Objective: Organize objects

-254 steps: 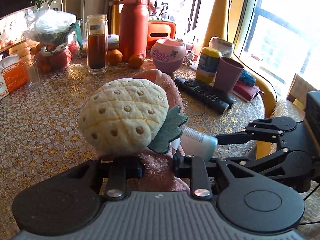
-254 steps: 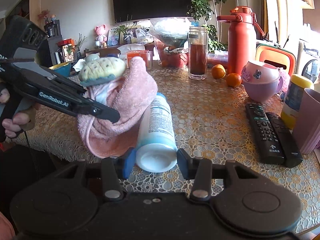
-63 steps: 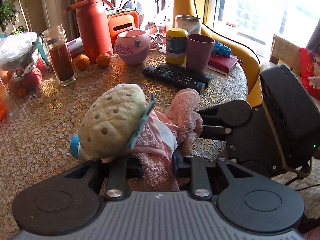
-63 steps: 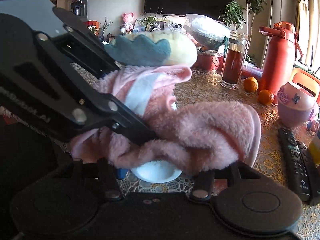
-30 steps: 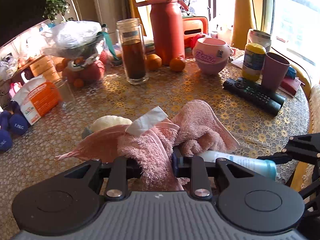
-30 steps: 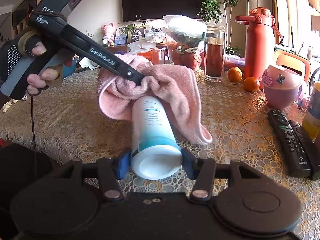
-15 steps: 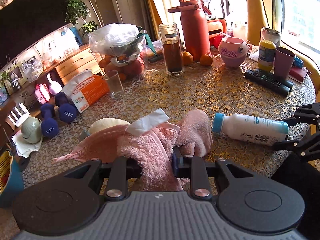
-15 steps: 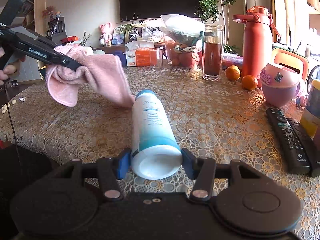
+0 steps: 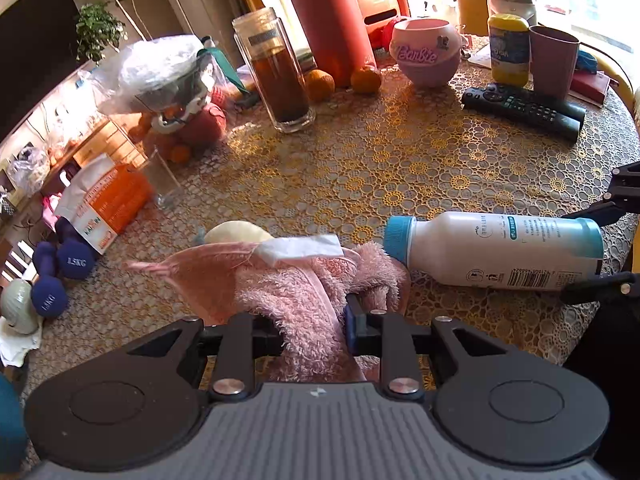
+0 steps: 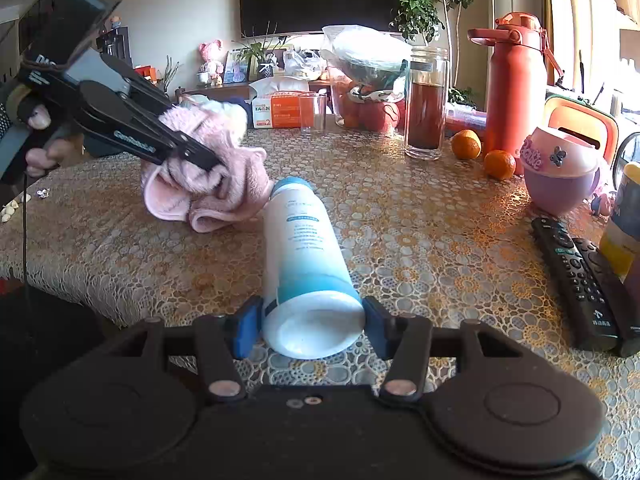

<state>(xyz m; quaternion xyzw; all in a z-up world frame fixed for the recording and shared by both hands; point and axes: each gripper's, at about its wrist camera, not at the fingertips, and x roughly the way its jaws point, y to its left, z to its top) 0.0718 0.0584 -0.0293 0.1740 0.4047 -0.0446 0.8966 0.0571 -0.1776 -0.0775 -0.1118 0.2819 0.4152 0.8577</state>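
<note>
My left gripper is shut on a pink fluffy towel, which rests bunched on the table; the towel shows in the right wrist view with that gripper clamped on it. A cream strawberry plush peeks out behind the towel. A white bottle with a blue cap lies on its side, cap touching the towel. My right gripper has its blue pads on both sides of the bottle's base.
On the lace-covered table: two black remotes, a pink Barbie bowl, a tea jar, a red flask, oranges, a purple cup, a yellow can, a tissue box, an empty glass. Dumbbells lie at the left.
My left gripper has lowered the towel and plush onto the table next to the bottle's cap. The bottle and my right gripper have stayed in place.
</note>
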